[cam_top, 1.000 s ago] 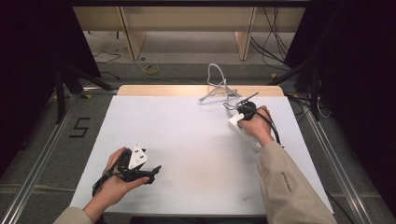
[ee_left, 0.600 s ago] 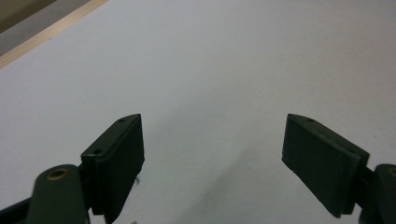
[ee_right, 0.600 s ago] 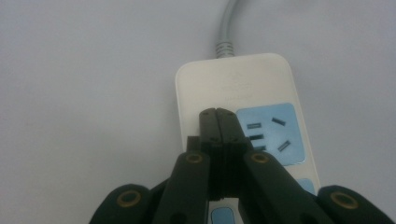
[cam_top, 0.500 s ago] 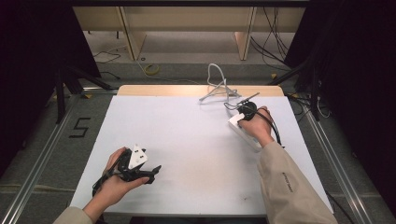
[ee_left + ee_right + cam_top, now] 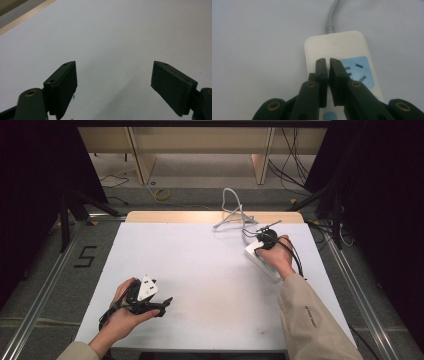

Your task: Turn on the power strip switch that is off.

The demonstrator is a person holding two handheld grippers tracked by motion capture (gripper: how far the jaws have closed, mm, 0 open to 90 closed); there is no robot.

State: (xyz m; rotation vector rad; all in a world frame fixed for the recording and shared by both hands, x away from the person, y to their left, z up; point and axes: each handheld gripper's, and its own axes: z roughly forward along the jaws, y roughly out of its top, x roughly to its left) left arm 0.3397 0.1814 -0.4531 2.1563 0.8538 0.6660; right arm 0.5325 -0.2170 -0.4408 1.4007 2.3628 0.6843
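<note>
Lying under the right gripper's opening fingers: power strip.

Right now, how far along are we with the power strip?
Done: the right gripper has reached the white power strip and hangs over its blue socket panel. In hand: its jaws are opening by a narrow gap, nothing between them. Left: any work on the strip itself; the left gripper is open over the bare table.
</note>
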